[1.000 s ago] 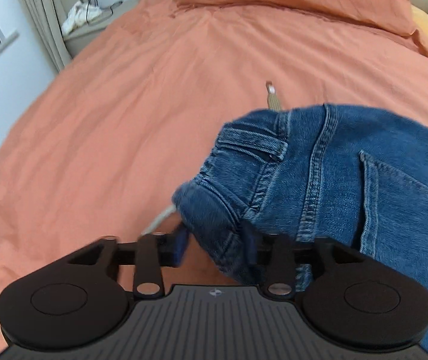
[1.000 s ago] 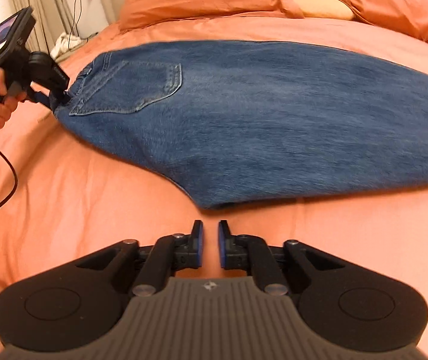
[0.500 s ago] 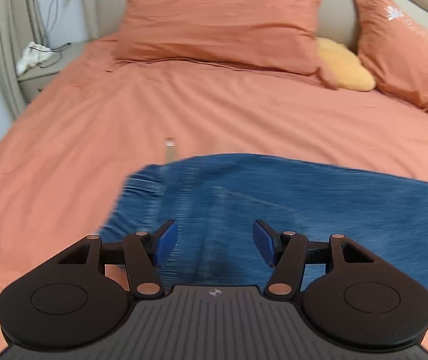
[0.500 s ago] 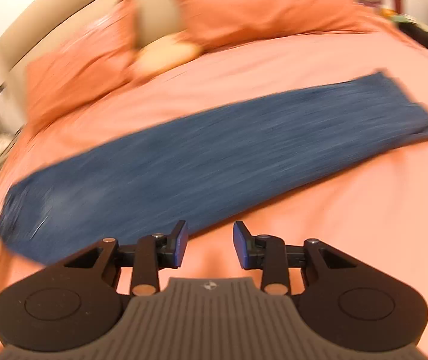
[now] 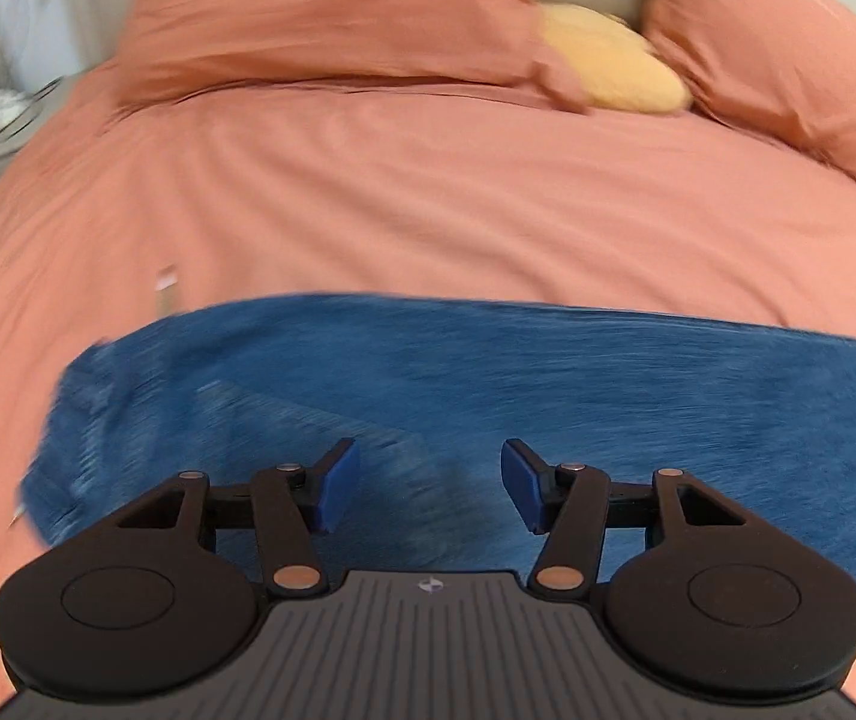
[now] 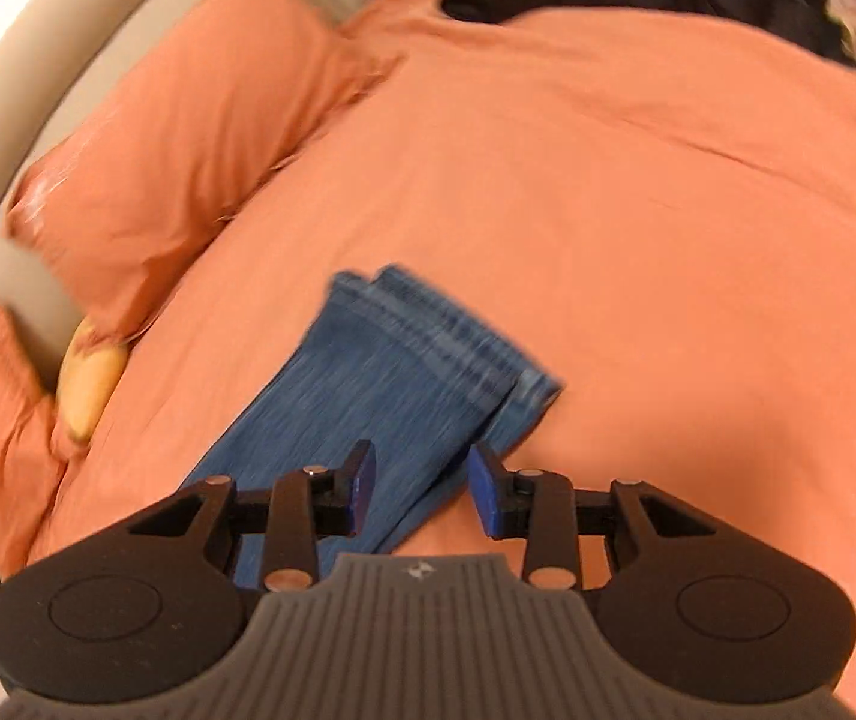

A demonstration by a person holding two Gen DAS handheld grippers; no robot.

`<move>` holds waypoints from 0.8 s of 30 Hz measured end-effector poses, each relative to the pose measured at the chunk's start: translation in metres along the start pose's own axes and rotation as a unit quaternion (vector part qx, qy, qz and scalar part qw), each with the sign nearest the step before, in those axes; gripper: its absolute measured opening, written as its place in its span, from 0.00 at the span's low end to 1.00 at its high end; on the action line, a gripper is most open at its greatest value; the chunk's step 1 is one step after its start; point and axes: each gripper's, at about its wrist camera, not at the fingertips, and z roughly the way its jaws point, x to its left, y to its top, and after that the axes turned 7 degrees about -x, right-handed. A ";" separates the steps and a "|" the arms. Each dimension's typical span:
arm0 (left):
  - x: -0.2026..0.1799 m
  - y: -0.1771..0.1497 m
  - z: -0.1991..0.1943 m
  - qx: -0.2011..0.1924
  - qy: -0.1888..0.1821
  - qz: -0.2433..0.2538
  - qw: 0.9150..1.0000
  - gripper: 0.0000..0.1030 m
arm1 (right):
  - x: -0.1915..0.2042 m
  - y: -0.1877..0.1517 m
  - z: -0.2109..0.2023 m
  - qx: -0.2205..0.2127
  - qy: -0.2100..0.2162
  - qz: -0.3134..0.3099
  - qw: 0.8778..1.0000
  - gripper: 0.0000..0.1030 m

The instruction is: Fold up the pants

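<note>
Each hand-held gripper [image 5: 430, 492] [image 6: 422, 489]: black linkage, blue pads, seemingly copper rivets, ribbed grey body.

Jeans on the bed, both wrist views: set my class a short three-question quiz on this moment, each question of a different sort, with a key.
1. True or false: the left gripper is clamped on the jeans.
2. Which part of the jeans lies just ahead of the right gripper? A) waistband B) leg hems C) back pocket
3. Fill in: a small ______ cushion sits between the two orange pillows.

Key: 1 false, its jaws are open; 2 B; 3 yellow.
</note>
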 end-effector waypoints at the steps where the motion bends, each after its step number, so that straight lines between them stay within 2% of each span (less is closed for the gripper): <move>1: -0.013 0.004 0.006 0.003 -0.007 0.012 1.000 0.62 | -0.001 0.003 0.013 0.005 -0.002 0.007 1.000 0.32; 8: -0.103 0.020 0.055 0.032 -0.059 0.090 0.994 0.62 | -0.022 0.012 0.070 0.034 -0.004 0.041 0.999 0.31; 9: -0.116 0.020 0.062 0.038 -0.067 0.100 0.992 0.62 | -0.027 0.013 0.075 0.037 0.002 0.050 0.998 0.27; 10: -0.129 0.020 0.069 0.043 -0.071 0.108 0.991 0.62 | -0.030 0.015 0.077 0.036 0.005 0.057 0.998 0.15; 11: -0.139 0.019 0.075 0.045 -0.072 0.115 0.990 0.62 | -0.033 0.016 0.078 0.035 0.008 0.062 0.997 0.09; 13: -0.160 0.018 0.086 0.049 -0.078 0.125 0.988 0.61 | -0.031 0.022 0.071 0.032 0.021 0.058 0.998 0.04; 17: -0.186 0.015 0.095 0.032 -0.092 0.127 0.987 0.58 | -0.012 0.040 0.038 0.001 0.050 -0.004 0.999 0.00; 20: -0.202 0.012 0.104 0.033 -0.101 0.126 0.986 0.58 | -0.012 0.043 0.040 0.003 0.027 -0.033 0.999 0.00; 22: -0.209 0.008 0.109 0.033 -0.102 0.123 0.987 0.57 | -0.024 0.037 0.053 0.015 -0.008 -0.025 1.000 0.00; 24: -0.215 0.005 0.110 0.028 -0.105 0.125 0.986 0.58 | -0.040 0.028 0.065 0.021 -0.025 -0.013 0.999 0.00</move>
